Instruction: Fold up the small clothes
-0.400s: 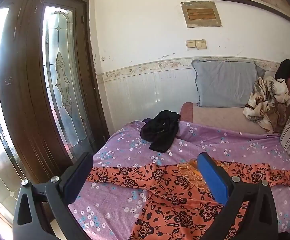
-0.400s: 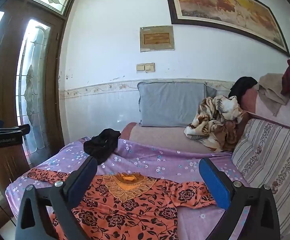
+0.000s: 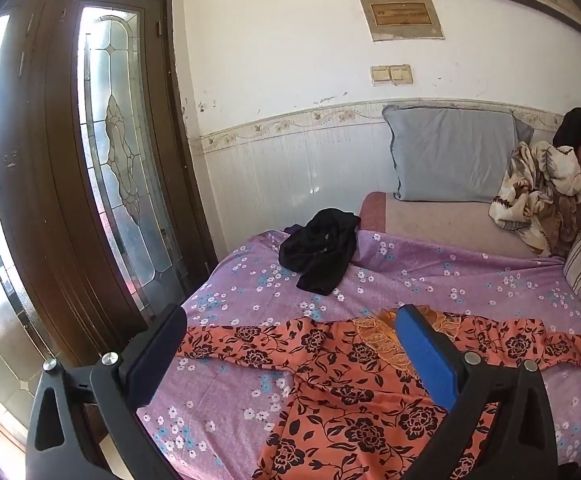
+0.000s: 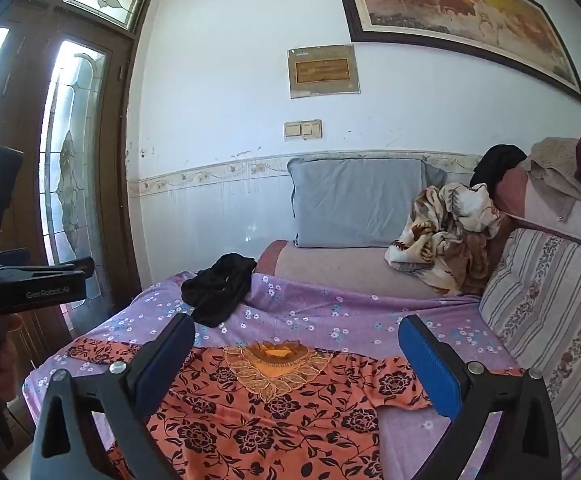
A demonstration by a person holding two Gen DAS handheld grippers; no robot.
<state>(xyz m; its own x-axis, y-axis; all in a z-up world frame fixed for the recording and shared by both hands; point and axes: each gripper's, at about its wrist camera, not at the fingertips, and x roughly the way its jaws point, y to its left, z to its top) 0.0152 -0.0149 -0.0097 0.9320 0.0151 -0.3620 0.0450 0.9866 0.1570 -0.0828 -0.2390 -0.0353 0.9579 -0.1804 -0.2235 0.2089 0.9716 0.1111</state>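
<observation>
Purple bed (image 3: pixel 410 276), orange top (image 3: pixel 330 380) unmoved, claws unchanged

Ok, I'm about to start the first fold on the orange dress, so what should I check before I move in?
1. Left tool open, nothing held: ok.
2. Right tool open, nothing held: ok.
3. Orange dress spread flat, neckline up: ok.
4. Both sleeves laid out sideways: ok.
5. Black garment lies apart from the dress: ok.
6. Dress hem straight: cannot tell, out of view.
</observation>
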